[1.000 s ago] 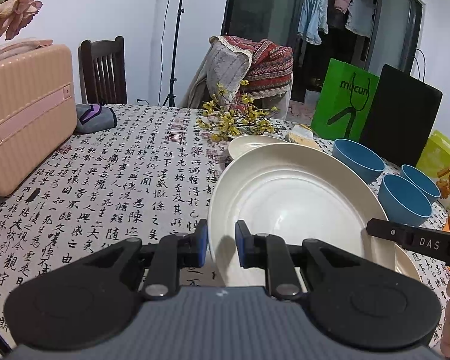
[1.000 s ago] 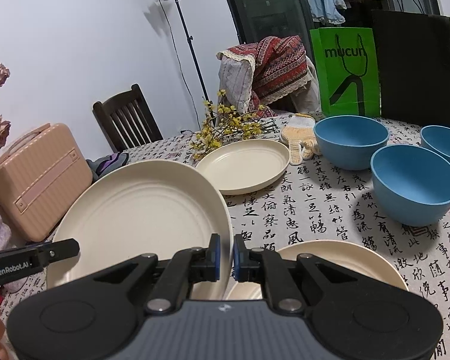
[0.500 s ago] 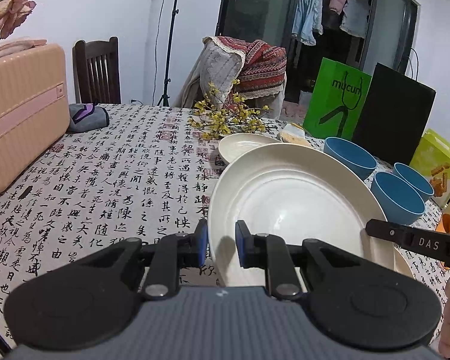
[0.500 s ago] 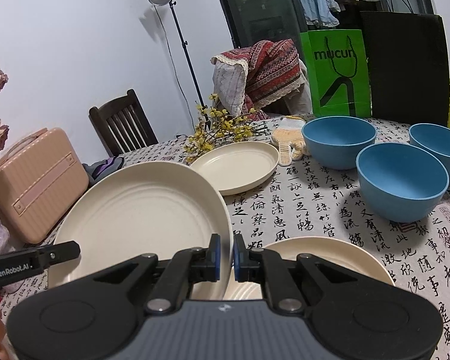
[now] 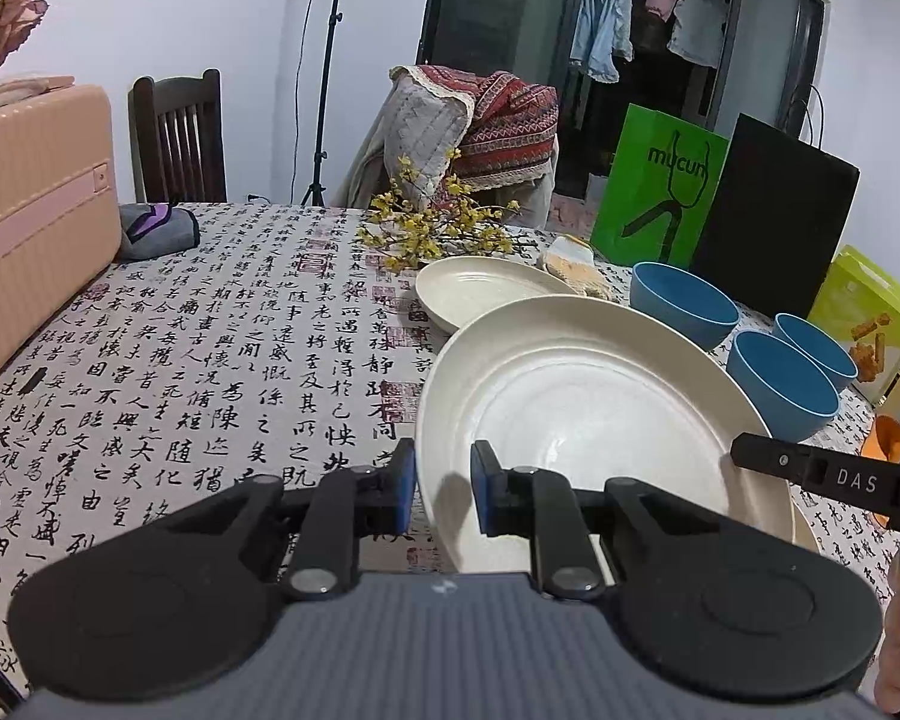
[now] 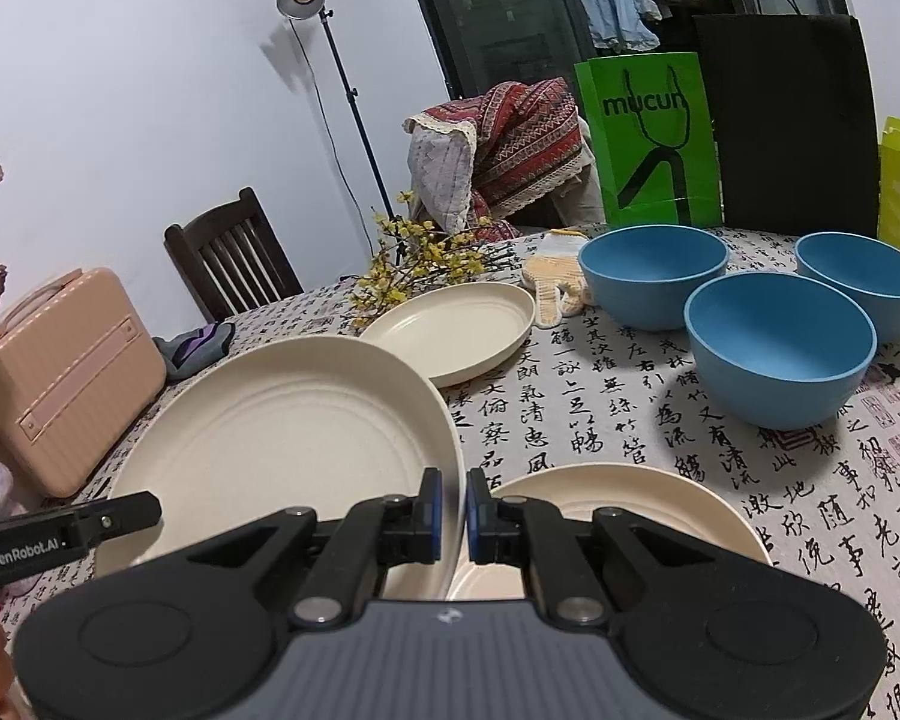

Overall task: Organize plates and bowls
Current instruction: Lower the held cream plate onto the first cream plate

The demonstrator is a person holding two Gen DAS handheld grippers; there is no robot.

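Both tongs, left [image 5: 443,483] and right [image 6: 452,516], pinch opposite rims of large cream round plate [image 6: 282,438], tilted for stacking onto cream plate [image 6: 660,510] beneath right tongs.

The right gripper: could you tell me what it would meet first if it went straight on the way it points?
The right gripper is shut on the big plate rim; straight ahead lies bare tablecloth, then probably the small plate, though depth is unclear.

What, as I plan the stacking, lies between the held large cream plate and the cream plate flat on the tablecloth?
Nothing visible: the flat cream plate shows a bare surface where seen, and the large cream plate hangs tilted right beside it.
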